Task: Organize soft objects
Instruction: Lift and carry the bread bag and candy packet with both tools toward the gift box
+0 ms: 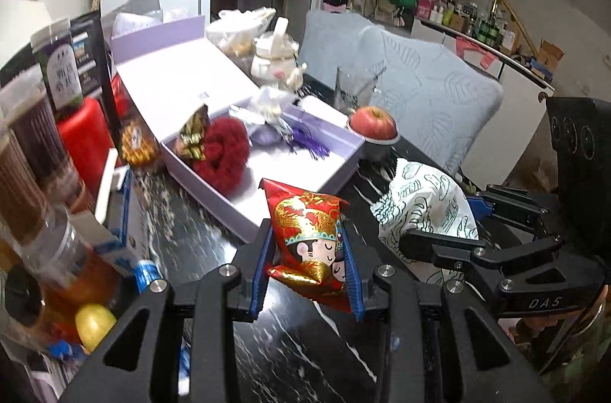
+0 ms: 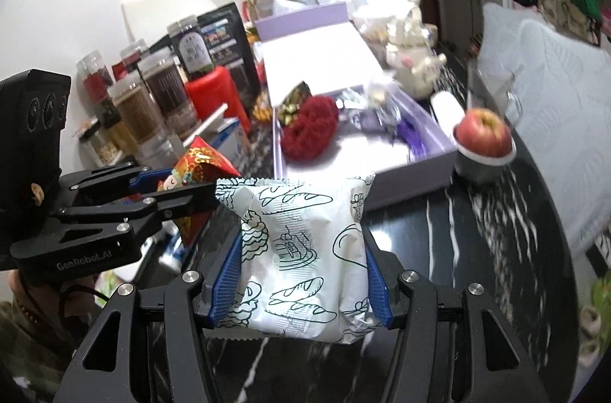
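Observation:
My left gripper [image 1: 307, 261] is shut on a red packet with a cartoon couple [image 1: 311, 239], held above the black marble table [image 1: 198, 239]; the packet also shows in the right wrist view [image 2: 198, 166]. My right gripper [image 2: 301, 273] is shut on a white bread-print packet [image 2: 301, 250], which shows at the right of the left wrist view [image 1: 427, 212]. An open lilac box [image 1: 236, 208] lies ahead of both grippers. It holds a red fluffy ring [image 1: 223, 151], a gold-bowed packet [image 1: 194, 136] and purple tasselled items [image 1: 305, 139].
An apple [image 1: 372, 122] sits in a small metal bowl beside the box's right corner. A glass [image 1: 353, 86], a white teapot [image 1: 275, 55] and bags stand behind. Jars [image 2: 160, 97], a red canister [image 1: 82, 136] and boxes crowd the left. A light padded chair [image 1: 431, 97] is at the right.

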